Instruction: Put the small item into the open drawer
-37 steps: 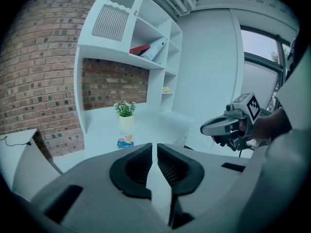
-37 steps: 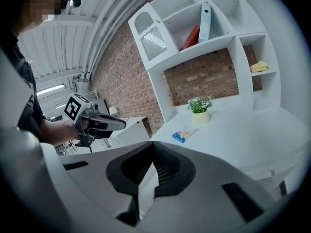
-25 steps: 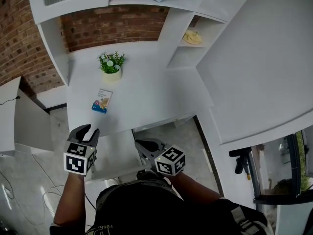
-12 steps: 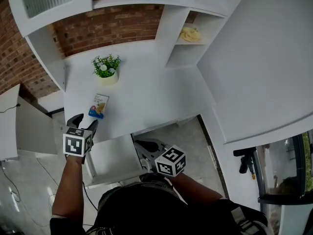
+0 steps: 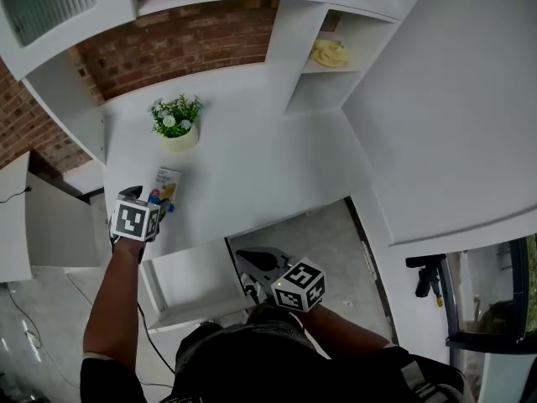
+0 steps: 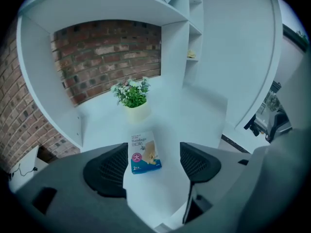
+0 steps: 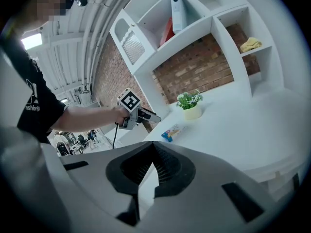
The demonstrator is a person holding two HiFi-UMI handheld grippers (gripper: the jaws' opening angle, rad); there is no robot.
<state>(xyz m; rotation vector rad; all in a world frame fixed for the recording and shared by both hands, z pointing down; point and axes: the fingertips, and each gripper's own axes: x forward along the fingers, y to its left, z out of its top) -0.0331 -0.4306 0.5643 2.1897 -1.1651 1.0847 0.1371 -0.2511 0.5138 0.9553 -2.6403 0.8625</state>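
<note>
The person's body cuts off the near end of the open white drawer [image 5: 197, 275]. The right tool [image 5: 245, 263] hangs just beside the drawer's right side, its jaws clenched tip to tip on nothing.

Beyond, over the front left corner of the tabletop [image 5: 260, 166], the left tool [image 6: 153, 159] is released. Its jaws have just been opening, and the box [image 6: 143, 153] shows between them in the left gripper view, untouched and still lying on the tabletop. From the head view the tool covers the box's near end.

The box is small and flat. It is white on top with a blue band along its near end, a pink round mark and a tan picture. The word "Bandage" can be read; the finer print is too small to make out.

The box lies near the tabletop's left edge. A white side panel stands to its left, and bare tabletop spreads wide to its right. Behind it sits a potted plant [image 6: 132, 96], then the brick wall [image 5: 185, 40]. Far right, a yellow cloth [image 5: 329, 53] rests in a shelf bay, its shape unclear.
</note>
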